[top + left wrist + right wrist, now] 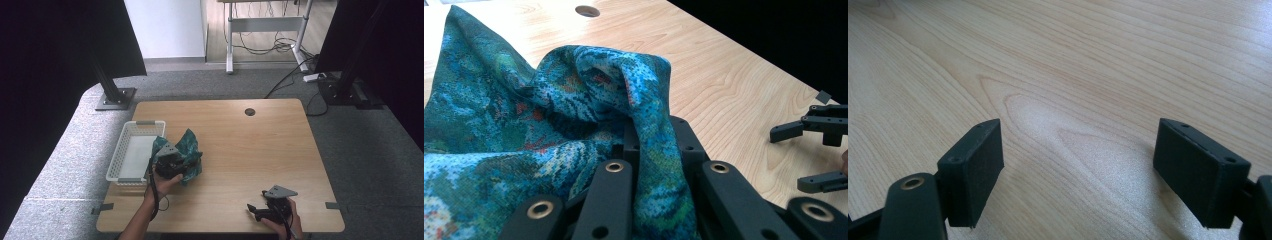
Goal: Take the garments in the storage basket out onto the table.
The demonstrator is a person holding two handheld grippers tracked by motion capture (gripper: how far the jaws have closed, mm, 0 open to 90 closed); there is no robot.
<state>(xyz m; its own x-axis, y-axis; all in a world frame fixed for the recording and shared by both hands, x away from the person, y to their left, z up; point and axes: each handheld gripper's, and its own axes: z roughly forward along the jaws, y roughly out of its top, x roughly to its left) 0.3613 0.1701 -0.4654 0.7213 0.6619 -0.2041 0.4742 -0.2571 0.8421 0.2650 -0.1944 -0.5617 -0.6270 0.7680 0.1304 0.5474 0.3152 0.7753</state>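
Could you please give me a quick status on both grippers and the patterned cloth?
Left gripper shut on blue-green patterned knit cloth, bunched beside white mesh plastic basket. Right gripper open, empty, over bare wooden table. Nothing in the way.

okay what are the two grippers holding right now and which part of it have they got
The left gripper is shut on a bunched fold of the blue-green patterned cloth. The right gripper holds nothing, its jaws open over bare table.

Our left gripper [172, 162] sits at the table's left side, its jaws pinched together on a fold of patterned cloth [574, 110], our left hand [167, 180] gripping it from behind. Our right gripper [1078, 175] rests low near the front right edge, jaws spread wide with nothing between them.
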